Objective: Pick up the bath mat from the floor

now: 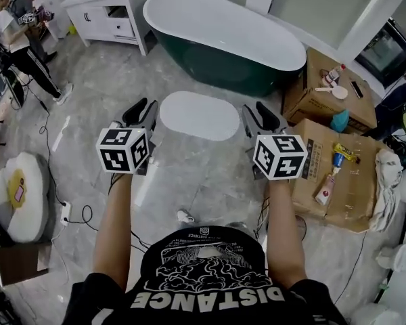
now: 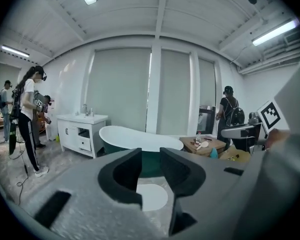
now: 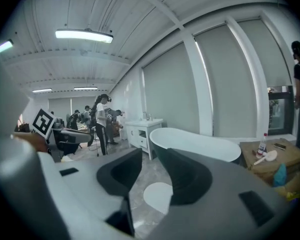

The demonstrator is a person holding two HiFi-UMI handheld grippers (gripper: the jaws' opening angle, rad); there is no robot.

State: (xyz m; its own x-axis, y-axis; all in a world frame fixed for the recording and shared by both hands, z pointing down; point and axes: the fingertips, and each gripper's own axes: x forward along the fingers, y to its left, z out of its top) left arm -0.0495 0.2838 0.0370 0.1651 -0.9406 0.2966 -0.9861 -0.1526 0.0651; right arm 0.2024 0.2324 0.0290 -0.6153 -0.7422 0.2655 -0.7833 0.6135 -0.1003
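far left of the left claw (image 1: 143,108) and well apart from it, a person (image 1: 17,36) stands on the marble floor (image 1: 203,175). nearer the wearer on that side lies a round pale cushion (image 1: 17,195), with a white power strip (image 1: 65,212) just beside it. ahead and left of the left claw, a white vanity cabinet (image 1: 111,9). the left claw is held out in the air over the floor, marker cube toward the wearer. in the left gripper view its two dark jaws stand apart with a clear gap, nothing between them, pads touching nothing. the bath mat (image 1: 199,115) is white and oval and lies flat on the floor ahead of both claws. in the head view it shows between them, its edges just beside the tips of each. each gripper view shows it low in that claw's gap, touched by neither. beyond the mat, further ahead of both claws, is a bathtub (image 1: 223,39), white inside and dark green outside, near the mat but apart from it. the right claw (image 1: 258,110) is level with the left one, also in the air. the right gripper view shows its jaws parted and gripping nothing. just right of the right claw, the nearer cardboard box (image 1: 358,191) sits on the floor with a tube and small items on top. ahead-right of that claw, the farther cardboard box (image 1: 311,103) carries a round white brush or mirror, cannot tell which, and some bottles. one bare forearm behind each claw.
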